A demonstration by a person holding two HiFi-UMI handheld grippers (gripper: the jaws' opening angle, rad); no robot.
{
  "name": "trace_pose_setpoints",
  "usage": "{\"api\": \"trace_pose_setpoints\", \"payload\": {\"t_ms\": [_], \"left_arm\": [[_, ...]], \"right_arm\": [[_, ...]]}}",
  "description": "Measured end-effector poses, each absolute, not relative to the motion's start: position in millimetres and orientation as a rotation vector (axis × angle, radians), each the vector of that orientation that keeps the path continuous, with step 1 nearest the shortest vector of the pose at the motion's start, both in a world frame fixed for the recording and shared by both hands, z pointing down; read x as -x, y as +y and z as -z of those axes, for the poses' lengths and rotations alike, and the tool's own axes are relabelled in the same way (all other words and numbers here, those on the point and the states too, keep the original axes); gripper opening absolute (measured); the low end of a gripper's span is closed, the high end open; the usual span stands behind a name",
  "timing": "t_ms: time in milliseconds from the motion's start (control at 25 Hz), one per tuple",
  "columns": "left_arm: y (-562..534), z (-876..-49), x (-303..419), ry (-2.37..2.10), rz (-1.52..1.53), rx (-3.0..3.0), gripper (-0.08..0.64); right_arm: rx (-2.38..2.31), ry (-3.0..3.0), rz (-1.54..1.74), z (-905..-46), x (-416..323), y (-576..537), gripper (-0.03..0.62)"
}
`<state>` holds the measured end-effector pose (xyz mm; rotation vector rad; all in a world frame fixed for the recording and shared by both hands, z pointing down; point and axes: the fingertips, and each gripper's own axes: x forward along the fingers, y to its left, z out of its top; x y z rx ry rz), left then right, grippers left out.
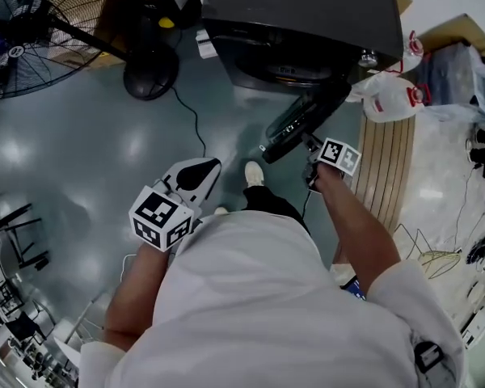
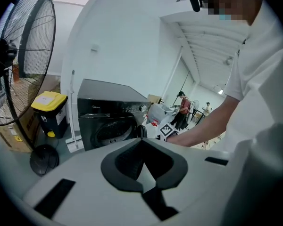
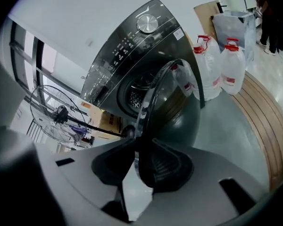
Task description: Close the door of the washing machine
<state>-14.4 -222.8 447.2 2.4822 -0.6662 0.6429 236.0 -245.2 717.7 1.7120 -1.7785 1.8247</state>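
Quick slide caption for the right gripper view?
Right gripper clamped on the rim of the open washing machine door.

fan (image 1: 32,31) left of washing machine (image 1: 307,6), jugs (image 1: 392,99) right, door (image 1: 299,124) before it

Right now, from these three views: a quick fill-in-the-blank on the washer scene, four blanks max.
1. The round glass door of the dark grey front-loading washing machine stands ____.
2. The right claw is shut on the chrome rim of the ____.
3. The left claw is shut and holds ____.
4. The clear plastic jugs beside the machine have ____ caps.

Missing words: open; door; nothing; red.
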Motion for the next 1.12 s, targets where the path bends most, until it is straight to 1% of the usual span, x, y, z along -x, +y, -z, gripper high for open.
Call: {"api": "trace_pose_setpoints", "payload": {"t_ms": [720,1120], "left_arm": [[-232.1,-449.9,53.7,-0.843,-0.618,-2.398,0.018],[-237.0,-452.0,61.2,-0.902,-0.62,-2.361,0.018]], "right_arm": [[-1.807,-1.769,-1.942,-718.4,-189.3,-344.4,0.114],[-1.827,-1.799,-1.964,-718.7,-181.8,-392.2,0.109]]}}
